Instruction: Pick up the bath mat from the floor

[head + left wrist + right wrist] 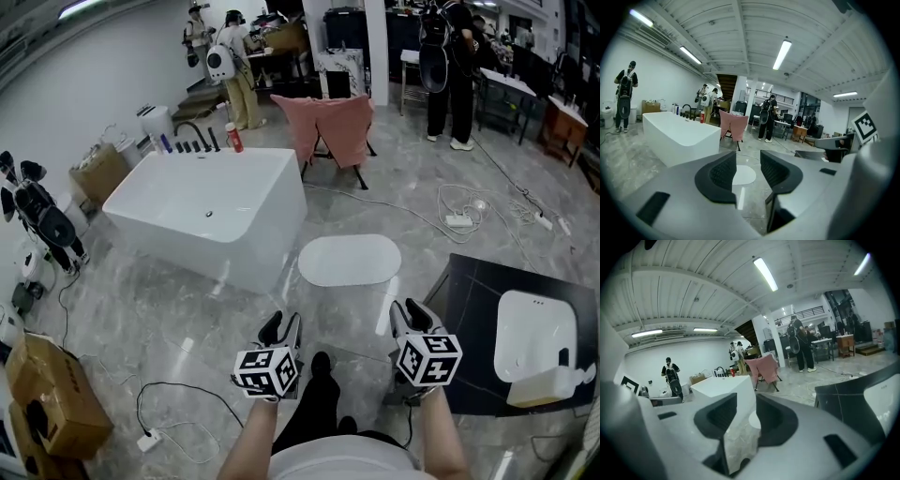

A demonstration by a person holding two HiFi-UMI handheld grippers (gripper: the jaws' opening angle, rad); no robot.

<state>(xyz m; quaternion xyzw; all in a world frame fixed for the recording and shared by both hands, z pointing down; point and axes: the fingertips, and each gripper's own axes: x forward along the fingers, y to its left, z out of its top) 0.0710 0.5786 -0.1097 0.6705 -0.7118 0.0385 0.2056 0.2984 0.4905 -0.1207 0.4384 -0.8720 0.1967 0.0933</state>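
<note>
The white bath mat is lying flat on the floor, at 4 o'clock from the bathtub. It is looking thin, soft and light, so it is likely going to flop. Its near edge at 6 o'clock is looking easiest to pinch. The left gripper and right gripper are hanging half open, holding nothing.

White bathtub stands near pink-draped chair.
</note>
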